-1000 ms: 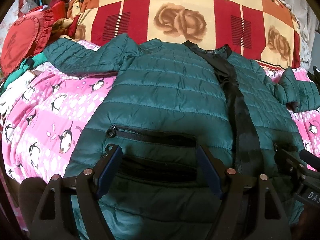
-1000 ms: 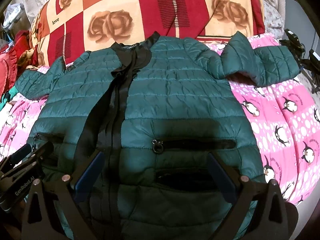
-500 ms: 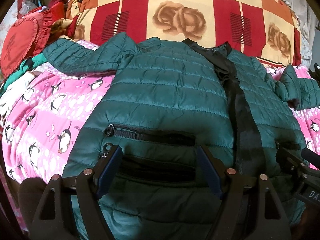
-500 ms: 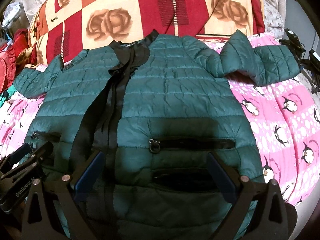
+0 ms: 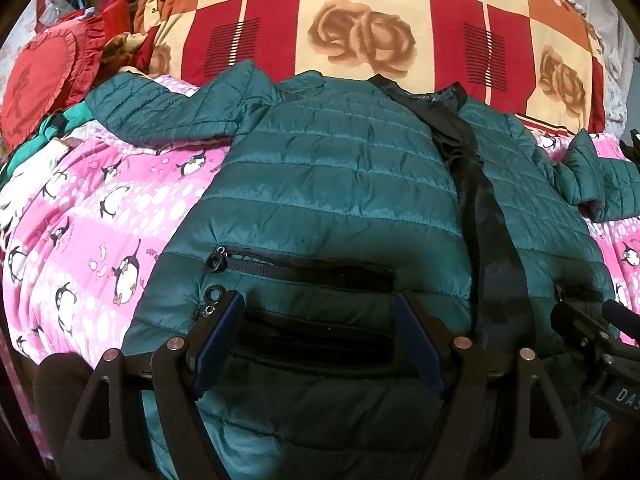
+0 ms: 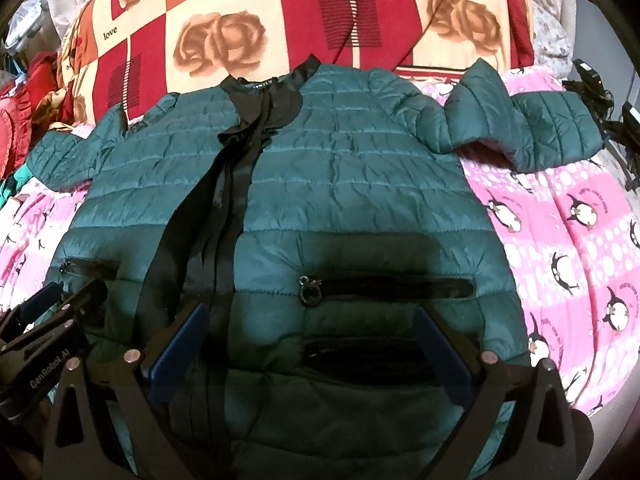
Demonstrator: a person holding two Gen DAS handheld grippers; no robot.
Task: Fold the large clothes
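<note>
- Left wrist view: my left gripper (image 5: pixel 320 340) stands wide, holding nothing, its blue pads (image 5: pixel 218 338) low over the bottom part of the green jacket (image 5: pixel 328 184), just below the pocket zip (image 5: pixel 296 266)
- The jacket lies front up and spread flat on the pink penguin blanket (image 5: pixel 92 216), collar away from me and touching the checked rose quilt (image 5: pixel 360 28) at the back
- One sleeve (image 5: pixel 160 110) stretches out to the side towards the red cushion (image 5: pixel 38 80); the other sleeve is bent back on itself at the far right
- My right gripper (image 5: pixel 600 344) shows at the right edge, near the hem
- Right wrist view: my right gripper (image 6: pixel 310 354) is also spread wide and empty, its pads either side of the lower pocket (image 6: pixel 368 354) on that half of the jacket
- The black zip strip (image 6: pixel 224 208) runs down the middle and looks closed
- The crumpled sleeve (image 6: pixel 516 130) rests on the blanket beside the body
- As I judge it, nothing is folded yet: the jacket is only laid out, so both sleeves and the body are all left to fold
- I see no basket or box; the pockets are the only holders, and I cannot tell what is in them
</note>
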